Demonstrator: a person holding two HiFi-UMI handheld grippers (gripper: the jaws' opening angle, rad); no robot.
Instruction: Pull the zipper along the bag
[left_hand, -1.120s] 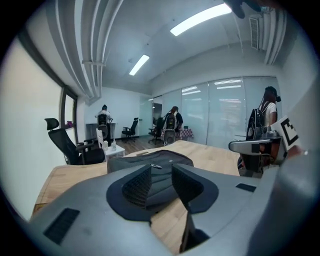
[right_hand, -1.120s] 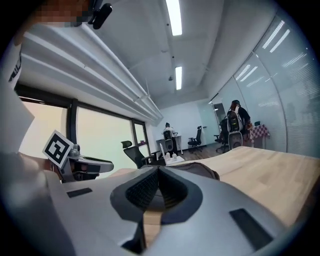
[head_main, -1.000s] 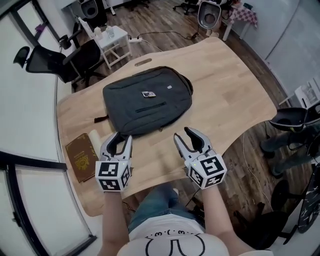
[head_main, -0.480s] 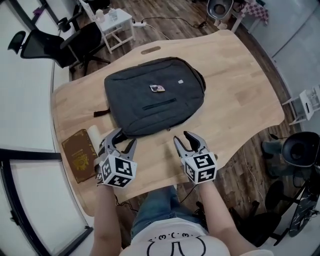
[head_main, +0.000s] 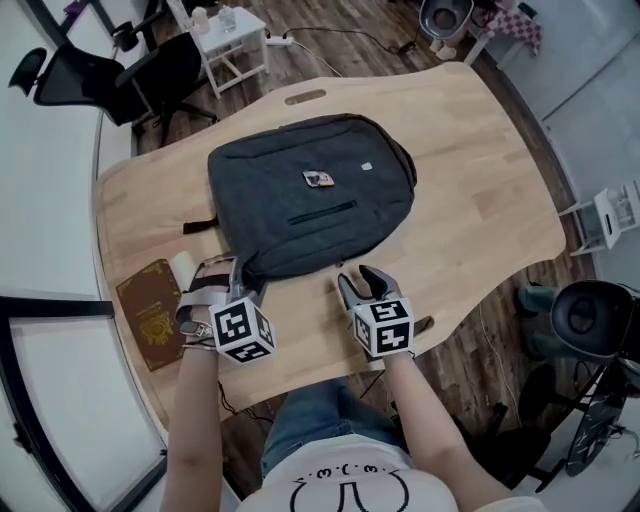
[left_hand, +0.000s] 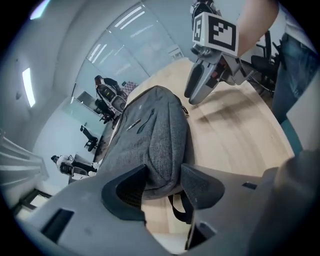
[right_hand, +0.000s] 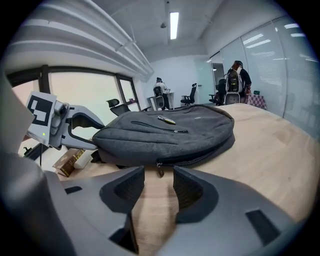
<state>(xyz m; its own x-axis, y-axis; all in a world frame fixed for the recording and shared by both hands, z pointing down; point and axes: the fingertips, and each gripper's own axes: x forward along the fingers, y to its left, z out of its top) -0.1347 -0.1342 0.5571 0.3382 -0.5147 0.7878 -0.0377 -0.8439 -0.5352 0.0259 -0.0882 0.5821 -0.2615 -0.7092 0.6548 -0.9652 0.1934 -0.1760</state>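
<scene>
A dark grey backpack (head_main: 305, 205) lies flat on the wooden table (head_main: 480, 180). My left gripper (head_main: 222, 272) is at the bag's near left corner. In the left gripper view (left_hand: 162, 180) its jaws are opening, with the bag's rounded end (left_hand: 157, 150) and a strap loop between the pads. My right gripper (head_main: 358, 282) hovers at the bag's near edge, its jaws opening with nothing between them. In the right gripper view (right_hand: 159, 182) the zipper pull (right_hand: 160, 170) hangs just beyond the gap, and the zipper line (right_hand: 200, 159) runs off to the right.
A brown book (head_main: 150, 310) and a white roll (head_main: 183, 268) lie left of my left gripper. The table's near edge runs just behind both grippers. Office chairs and a white side table (head_main: 235, 45) stand past the far edge.
Both grippers have moved forward to the bag's near edge, the left one reaching its corner. Both pairs of jaws stand wider than before.
</scene>
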